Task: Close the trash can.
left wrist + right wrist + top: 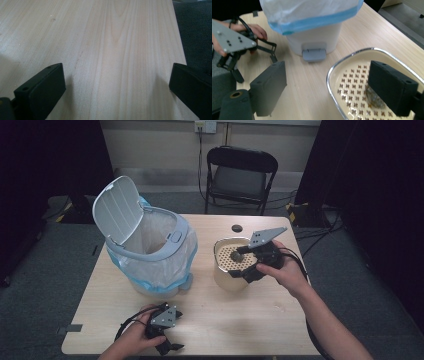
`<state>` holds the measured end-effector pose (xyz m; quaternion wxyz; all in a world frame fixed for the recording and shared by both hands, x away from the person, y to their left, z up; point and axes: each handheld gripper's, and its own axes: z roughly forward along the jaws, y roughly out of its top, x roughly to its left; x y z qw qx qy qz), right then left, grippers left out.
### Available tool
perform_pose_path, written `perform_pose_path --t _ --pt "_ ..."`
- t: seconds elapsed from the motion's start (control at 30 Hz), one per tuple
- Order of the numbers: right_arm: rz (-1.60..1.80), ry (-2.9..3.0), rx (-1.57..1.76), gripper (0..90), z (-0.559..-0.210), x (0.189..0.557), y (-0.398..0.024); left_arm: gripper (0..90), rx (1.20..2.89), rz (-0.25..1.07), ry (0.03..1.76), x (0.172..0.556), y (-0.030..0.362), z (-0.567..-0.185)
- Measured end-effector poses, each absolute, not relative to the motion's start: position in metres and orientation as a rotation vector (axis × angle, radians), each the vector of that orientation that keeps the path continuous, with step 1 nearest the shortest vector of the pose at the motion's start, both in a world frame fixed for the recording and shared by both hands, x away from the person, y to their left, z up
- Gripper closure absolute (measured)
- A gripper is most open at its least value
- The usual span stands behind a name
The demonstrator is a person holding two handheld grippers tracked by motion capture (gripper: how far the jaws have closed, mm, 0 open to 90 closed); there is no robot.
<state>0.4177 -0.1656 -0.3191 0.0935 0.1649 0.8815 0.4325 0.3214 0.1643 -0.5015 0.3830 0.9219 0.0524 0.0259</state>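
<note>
Right gripper (239, 265), jaws spread wide, held over perforated basket (226, 254) beside lined pedal bin (150, 251). Left gripper (169, 345), jaws wide, rested near bin.

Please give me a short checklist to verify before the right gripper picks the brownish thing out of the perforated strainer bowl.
1. Right gripper open: ok, jaws wide apart.
2. Right gripper above the strainer bowl: ok, one jaw over its inside.
3. Brownish lump lined up between the jaws: not ok, it sits partly behind one jaw.
4. Bin lid open: ok, raised.
5. Bag lining the bin: ok.
6. Left gripper out of the way: ok, at the near table edge, open.
</note>
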Motion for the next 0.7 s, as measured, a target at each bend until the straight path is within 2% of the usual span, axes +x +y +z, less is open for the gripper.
perform_pose_path --t 0.7 --pt "1.254 2.637 0.573 14.7 -0.382 0.396 -0.193 0.0 2.351 0.059 0.141 0.321 0.164 -0.502"
